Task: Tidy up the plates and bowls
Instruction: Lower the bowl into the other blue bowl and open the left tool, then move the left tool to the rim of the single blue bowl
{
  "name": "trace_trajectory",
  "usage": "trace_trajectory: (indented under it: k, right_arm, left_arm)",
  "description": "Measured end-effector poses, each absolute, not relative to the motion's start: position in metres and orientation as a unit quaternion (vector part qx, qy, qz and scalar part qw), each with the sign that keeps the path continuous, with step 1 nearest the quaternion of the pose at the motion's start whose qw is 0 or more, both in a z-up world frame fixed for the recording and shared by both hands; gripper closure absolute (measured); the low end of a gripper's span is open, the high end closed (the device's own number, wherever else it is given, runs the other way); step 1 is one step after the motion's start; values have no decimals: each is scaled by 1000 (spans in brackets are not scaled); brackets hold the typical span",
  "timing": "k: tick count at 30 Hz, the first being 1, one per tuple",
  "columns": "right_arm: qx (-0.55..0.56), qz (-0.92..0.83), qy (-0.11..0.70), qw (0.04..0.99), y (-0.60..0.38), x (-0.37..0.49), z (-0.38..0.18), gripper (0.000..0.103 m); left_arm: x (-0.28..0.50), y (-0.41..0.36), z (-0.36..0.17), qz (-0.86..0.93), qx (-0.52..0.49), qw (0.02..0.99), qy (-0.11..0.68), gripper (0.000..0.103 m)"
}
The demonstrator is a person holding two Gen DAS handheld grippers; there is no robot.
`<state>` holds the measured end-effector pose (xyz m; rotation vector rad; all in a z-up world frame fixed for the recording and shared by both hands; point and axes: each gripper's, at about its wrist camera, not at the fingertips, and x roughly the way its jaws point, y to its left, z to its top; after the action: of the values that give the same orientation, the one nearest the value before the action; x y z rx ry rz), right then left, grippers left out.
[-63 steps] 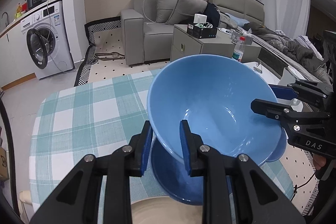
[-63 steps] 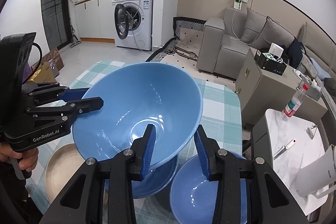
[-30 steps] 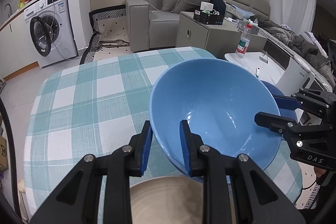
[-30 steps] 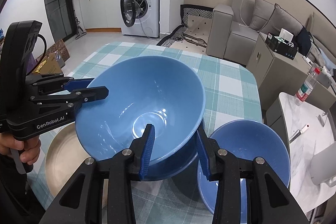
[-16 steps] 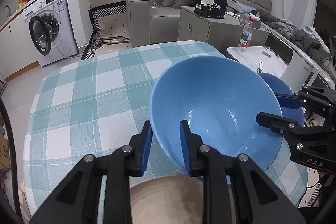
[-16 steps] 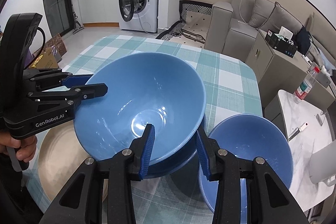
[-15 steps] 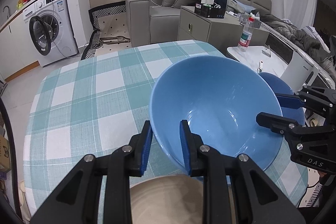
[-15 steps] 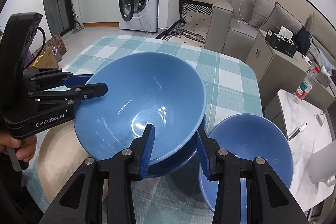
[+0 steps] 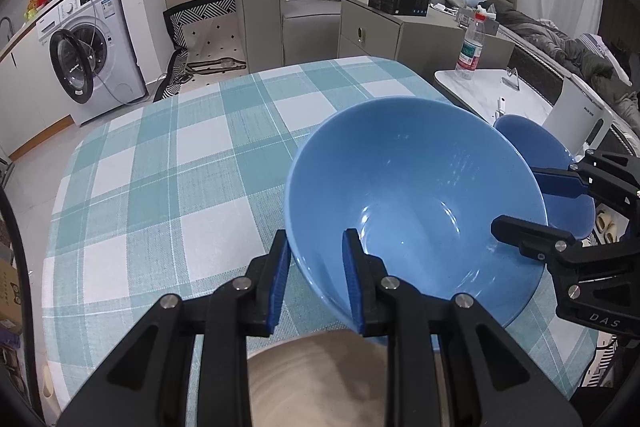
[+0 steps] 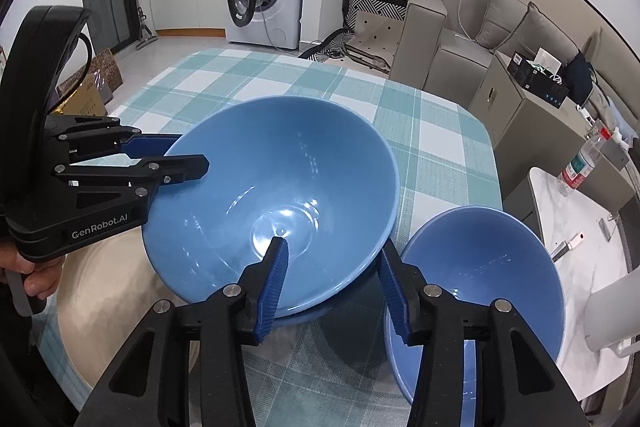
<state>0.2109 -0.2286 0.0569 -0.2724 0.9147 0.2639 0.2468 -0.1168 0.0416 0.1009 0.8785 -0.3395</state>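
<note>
Here the large blue bowl [image 10: 276, 195] sits in the middle of the table with the green checked cloth [image 9: 168, 163], and it rests inside another blue dish below it, of which only a thin edge [image 10: 304, 319] shows under its base. The left gripper [image 9: 316, 259] is closed on the near rim of this bowl: one blue pad is outside the wall and the other pad is inside, both pressing on it. In the right wrist view the same left gripper [image 10: 188, 157] comes in from the left side and pinches the rim, with a hand [image 10: 36, 279] on its handle.

The right gripper [image 10: 332, 259] is on the opposite rim of the bowl and its jaws are opening. The rim stands between its two pads; the inner pad lies against the inside wall, but the outer pad stands a little away from the bowl, so it does not clamp. In the left wrist view the right gripper [image 9: 516, 203] shows at the right side of the bowl.

A smaller blue bowl [image 10: 480, 279] stands just beside the large one, at the right. A beige plate [image 10: 112, 307] lies near the bowl on the left, partly under it.
</note>
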Motion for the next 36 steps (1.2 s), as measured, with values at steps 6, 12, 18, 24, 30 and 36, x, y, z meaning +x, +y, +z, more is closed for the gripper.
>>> trace_trajectory:
  k: [6,12,18,24,30,36]
  right_arm:
    - [-133,129,441,878,-229,210,52,52]
    - [-132,130,443,877,-233,208,51,46]
    - [-127,140,434,881,-234,204,56,27]
    - [-106,135,412,895,-241,196,71,15]
    - [-71,116,391,910,-259,186,86,2]
    - [-29,88,361,928,-284,169,99,1]
  left_arm:
    - [248,-119,40,-164,56,889,424,77]
    - [247,-121,39,-168,57,886,427,65]
    - [246,-119,41,-169,53,887,426,51]
    - [244,-116,48,-171,38,889,422,42]
    - [237,-117,60,-176,30,897,405,22]
    - [231,-126,70,-182,31,900,395,5]
